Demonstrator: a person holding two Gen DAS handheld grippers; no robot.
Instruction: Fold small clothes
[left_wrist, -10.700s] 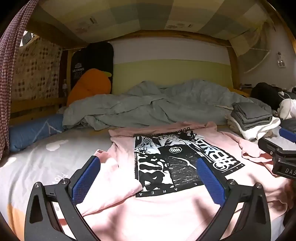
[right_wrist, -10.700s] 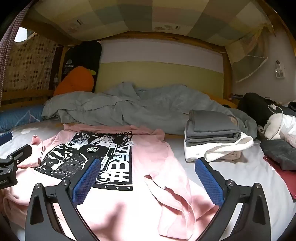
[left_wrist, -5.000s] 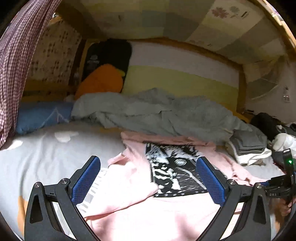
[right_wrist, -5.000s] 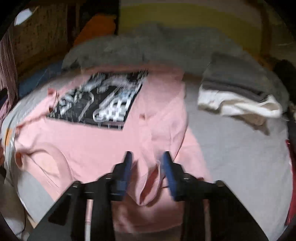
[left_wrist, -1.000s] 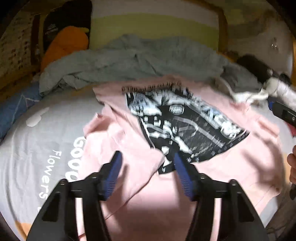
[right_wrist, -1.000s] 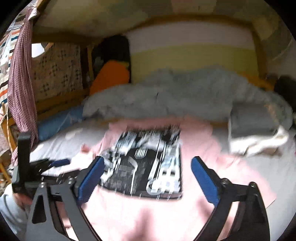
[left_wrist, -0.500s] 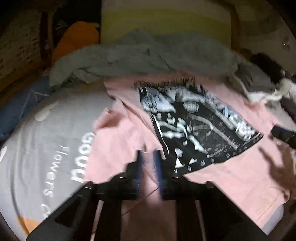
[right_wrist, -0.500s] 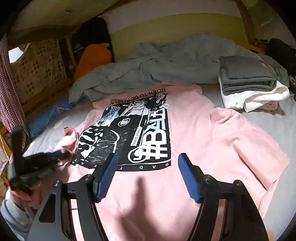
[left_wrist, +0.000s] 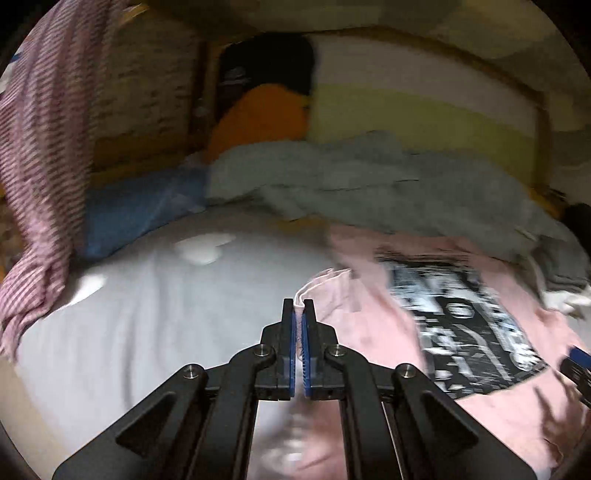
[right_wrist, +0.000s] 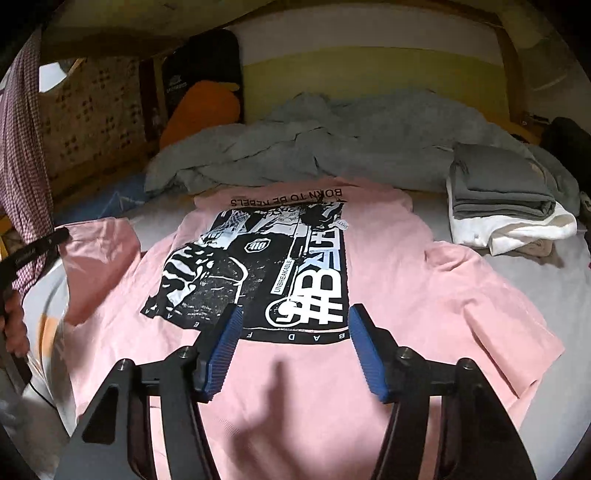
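The pink T-shirt (right_wrist: 388, 280) lies flat on the bed (right_wrist: 554, 288); left gripper (left_wrist: 297, 314), jaws closed, pinches its left sleeve edge; right gripper (right_wrist: 291, 343), jaws closing, half-wide, hovers empty; bare sheet lies left

Beyond the jaws a wooden bed frame (right_wrist: 515, 74) edges a white and yellow headboard panel (right_wrist: 369, 70); up to their left a checked curtain (right_wrist: 22, 155) hangs beside a bright window (right_wrist: 51, 75), under a low dim ceiling
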